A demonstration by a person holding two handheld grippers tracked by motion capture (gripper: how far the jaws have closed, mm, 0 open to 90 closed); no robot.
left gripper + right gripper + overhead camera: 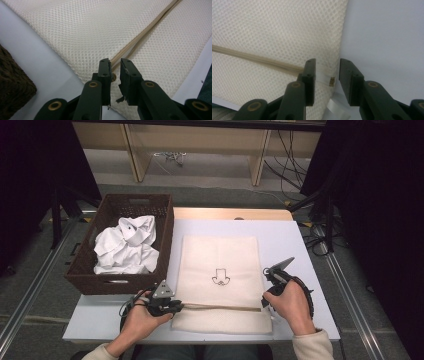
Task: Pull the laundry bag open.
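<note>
The white table (pixel 305 240) carries everything and serves as the reference here. On its middle lies a cream mesh laundry bag (pixel 220 265), flat, long side running away from the person, a small black outline printed near its centre. The bag reaches almost to the table's near edge.

Overhanging the table's left side stands a dark brown woven basket (pixel 112 285), just beside the bag. Inside it sits a crumpled white shirt (pixel 127 247), heaped toward the basket's middle.

A tan zipper (pixel 220 306) crosses the bag from side to side near the table's front edge. In the left gripper view the zipper (pixel 140 36) runs diagonally up and away from the jaws; in the right gripper view it (pixel 252 58) comes in from the left toward the jaws.

The left gripper (pixel 176 307) rests at the zipper's left end, at the bag's left edge. Its jaws (pixel 115 65) stand a narrow gap apart, the zipper's end between them, pads not pressing on it.

The right gripper (pixel 265 296) sits at the bag's right edge, at the zipper's other end. Its jaws (pixel 327 65) stand clearly apart, astride the bag's edge and a small brass zipper stop (pixel 332 81), gripping nothing.
</note>
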